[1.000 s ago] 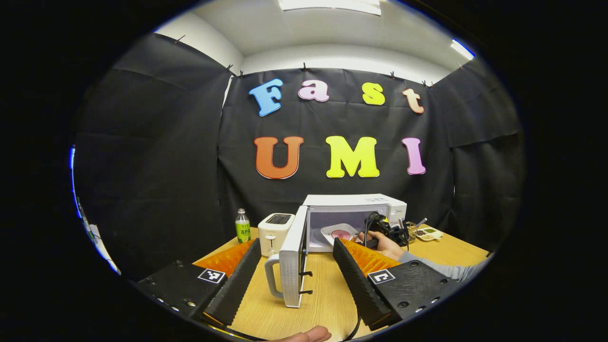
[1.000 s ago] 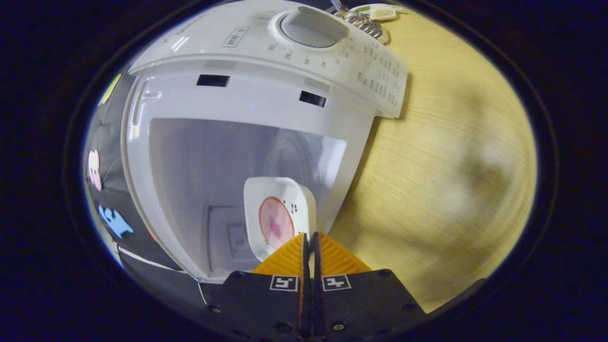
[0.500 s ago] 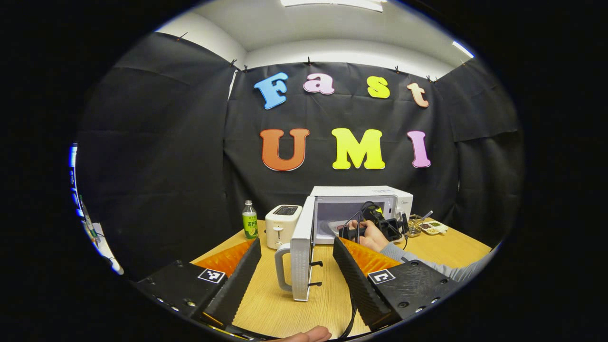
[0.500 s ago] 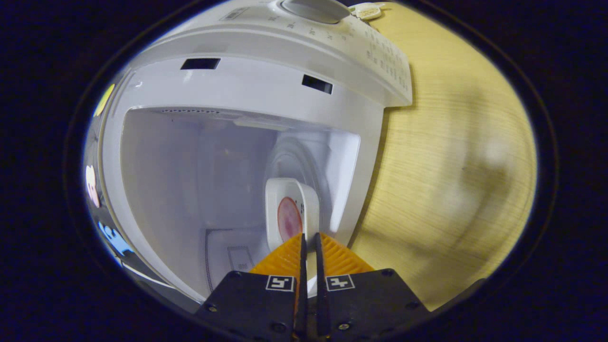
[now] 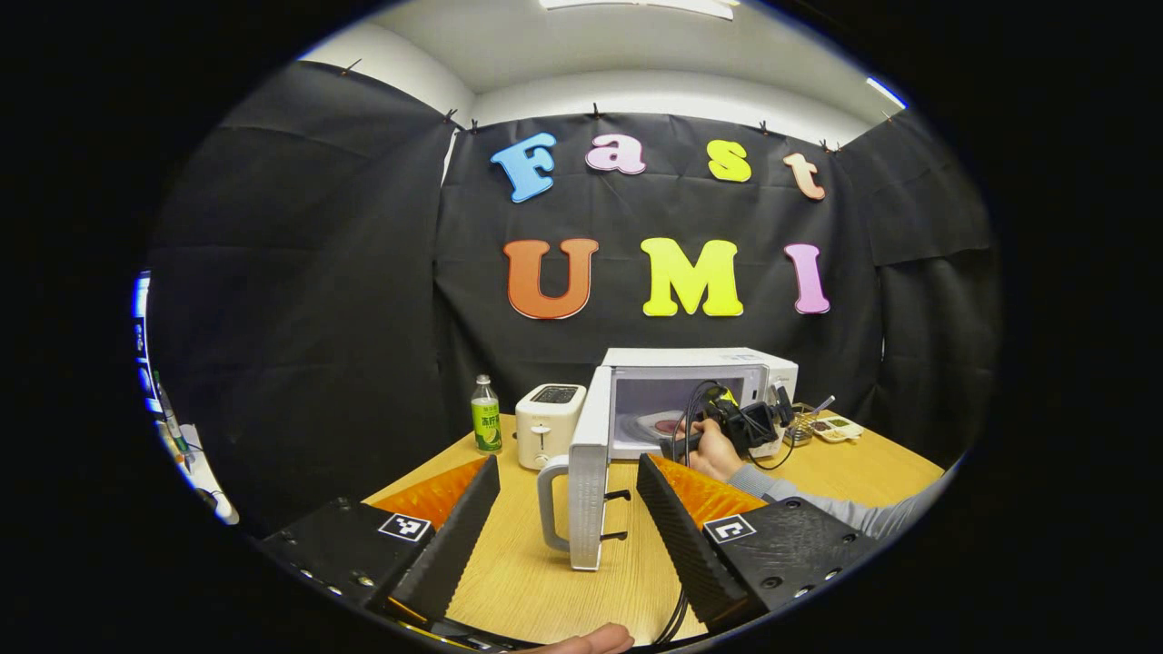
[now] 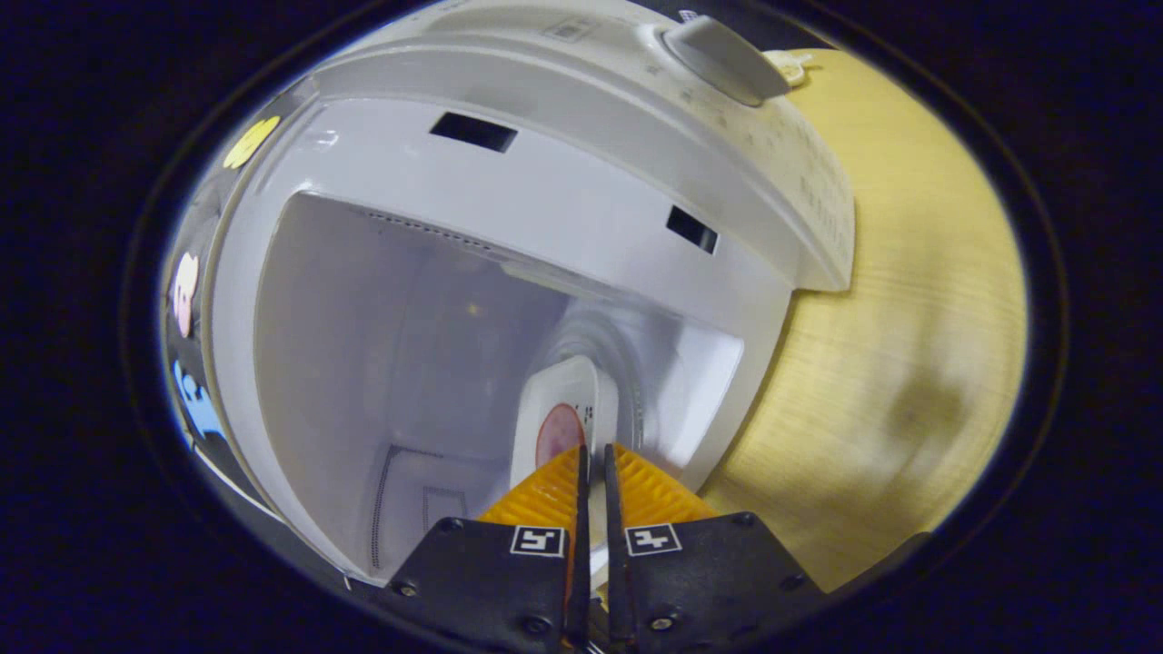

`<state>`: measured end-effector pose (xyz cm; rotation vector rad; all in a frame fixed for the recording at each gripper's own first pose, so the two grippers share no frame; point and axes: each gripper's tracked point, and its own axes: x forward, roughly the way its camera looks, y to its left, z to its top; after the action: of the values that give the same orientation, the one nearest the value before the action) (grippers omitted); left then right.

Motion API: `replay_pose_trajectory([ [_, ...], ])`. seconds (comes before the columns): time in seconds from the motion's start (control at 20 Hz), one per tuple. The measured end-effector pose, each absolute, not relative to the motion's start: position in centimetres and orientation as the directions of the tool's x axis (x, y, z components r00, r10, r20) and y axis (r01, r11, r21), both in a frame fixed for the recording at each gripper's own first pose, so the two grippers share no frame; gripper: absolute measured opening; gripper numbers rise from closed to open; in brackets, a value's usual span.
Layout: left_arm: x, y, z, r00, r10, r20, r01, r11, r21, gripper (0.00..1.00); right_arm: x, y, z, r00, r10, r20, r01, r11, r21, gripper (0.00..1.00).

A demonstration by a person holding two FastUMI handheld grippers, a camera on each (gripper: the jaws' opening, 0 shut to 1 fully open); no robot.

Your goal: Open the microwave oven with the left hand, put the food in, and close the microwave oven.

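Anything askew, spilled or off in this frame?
Nothing stands out. The microwave door stands open; the right gripper holds the white plate by its rim inside the cavity. It looks tilted in the right gripper view, likely camera roll. The left gripper is open, back from the door. No spill.

The white microwave (image 5: 700, 400) stands on the table, its door (image 5: 589, 481) swung wide open. A white square plate (image 6: 563, 427) with pink food (image 6: 559, 434) sits tilted inside the cavity.

bottle (image 5: 486, 414) left of toaster (image 5: 548, 413), microwave (image 5: 700, 365) right, all on table (image 5: 536, 581)
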<state>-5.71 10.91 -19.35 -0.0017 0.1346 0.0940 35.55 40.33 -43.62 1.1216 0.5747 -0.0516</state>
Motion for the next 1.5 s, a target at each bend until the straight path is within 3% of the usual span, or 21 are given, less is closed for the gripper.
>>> replay_pose_trajectory([
  [0.05, -5.8, 11.0, -19.5, 0.986, 0.098, -0.132, -0.098, 0.995, 0.0, 0.93, 35.3, 39.7, -43.3, 0.868, 0.22, -0.446, 0.297, 0.489, 0.82, 0.11],
  [0.15, -5.8, 10.9, -19.8, 0.987, 0.086, -0.133, -0.088, 0.996, -0.012, 0.93, 34.9, 39.5, -42.3, 0.892, 0.207, -0.402, 0.213, 0.593, 0.777, 0.21],
  [0.2, -5.9, 10.9, -19.9, 0.987, 0.084, -0.134, -0.087, 0.996, -0.016, 0.93, 34.7, 39.5, -41.8, 0.898, 0.212, -0.386, 0.176, 0.631, 0.756, 0.14],
  [0.25, -6.1, 11.0, -20.0, 0.987, 0.085, -0.135, -0.088, 0.996, -0.016, 0.93, 34.2, 39.6, -41.5, 0.899, 0.228, -0.374, 0.142, 0.655, 0.742, 0.17],
  [0.3, -6.2, 11.1, -19.9, 0.987, 0.088, -0.131, -0.09, 0.996, -0.013, 0.93, 33.5, 39.8, -41.2, 0.893, 0.247, -0.375, 0.117, 0.678, 0.726, 0.4],
  [0.4, -6.7, 11.6, -19.4, 0.988, 0.097, -0.117, -0.099, 0.995, -0.01, 0.93, 32.2, 39.7, -40.3, 0.886, 0.272, -0.375, 0.068, 0.724, 0.686, 0.64],
  [0.45, -6.9, 11.7, -19.0, 0.989, 0.099, -0.107, -0.101, 0.995, -0.011, 0.93, 31.5, 39.4, -40.2, 0.88, 0.284, -0.382, 0.04, 0.755, 0.655, 0.71],
  [0.5, -7.1, 11.9, -18.8, 0.99, 0.103, -0.101, -0.105, 0.994, -0.013, 0.93, 30.9, 39.2, -39.9, 0.874, 0.298, -0.383, 0.011, 0.777, 0.629, 0.93],
  [0.55, -7.2, 12.4, -18.8, 0.989, 0.111, -0.098, -0.113, 0.993, -0.015, 0.93, 30.2, 39.1, -39.5, 0.868, 0.321, -0.38, -0.025, 0.792, 0.61, 0.99],
  [0.75, -7.3, 14.8, -18.5, 0.982, 0.166, -0.09, -0.168, 0.986, -0.018, 0.93, 26.3, 36.4, -36.1, 0.871, 0.359, -0.335, -0.162, 0.854, 0.495, 1.0],
  [0.8, -7.2, 15.3, -18.6, 0.981, 0.171, -0.09, -0.174, 0.985, -0.017, 0.93, 25.2, 35.5, -34.9, 0.87, 0.373, -0.322, -0.198, 0.863, 0.466, 0.9],
  [0.9, -6.6, 16.4, -18.4, 0.979, 0.181, -0.094, -0.183, 0.983, -0.02, 0.93, 22.7, 33.6, -32.2, 0.861, 0.408, -0.305, -0.271, 0.874, 0.404, 0.9],
  [1.0, -6.3, 17.3, -17.7, 0.98, 0.183, -0.075, -0.185, 0.983, -0.019, 0.93, 20.5, 31.0, -29.0, 0.865, 0.427, -0.264, -0.329, 0.879, 0.345, 0.91],
  [1.05, -6.1, 17.7, -17.5, 0.981, 0.181, -0.064, -0.183, 0.983, -0.015, 0.93, 19.4, 29.4, -27.4, 0.872, 0.426, -0.242, -0.346, 0.885, 0.31, 1.0],
  [1.15, -5.4, 18.1, -17.7, 0.984, 0.163, -0.067, -0.164, 0.986, -0.006, 0.93, 16.8, 26.3, -23.5, 0.88, 0.442, -0.172, -0.398, 0.886, 0.239, 1.0],
  [1.35, -3.4, 17.8, -18.7, 0.996, 0.07, -0.056, -0.071, 0.997, -0.017, 0.93, 11.0, 18.6, -16.9, 0.914, 0.4, -0.064, -0.394, 0.915, 0.086, 1.0],
  [1.4, -2.6, 18.1, -19.3, 0.997, 0.059, -0.054, -0.06, 0.998, -0.01, 0.93, 9.7, 16.5, -15.4, 0.927, 0.374, -0.044, -0.371, 0.927, 0.064, 0.91],
  [1.45, -2.1, 18.5, -20.2, 0.996, 0.063, -0.065, -0.063, 0.998, 0.002, 0.93, 8.2, 14.5, -14.6, 0.937, 0.348, -0.036, -0.346, 0.937, 0.048, 1.0],
  [1.5, -1.6, 18.7, -21.1, 0.996, 0.052, -0.071, -0.051, 0.999, 0.015, 0.93, 6.7, 12.8, -14.0, 0.943, 0.331, -0.035, -0.329, 0.943, 0.041, 1.0],
])
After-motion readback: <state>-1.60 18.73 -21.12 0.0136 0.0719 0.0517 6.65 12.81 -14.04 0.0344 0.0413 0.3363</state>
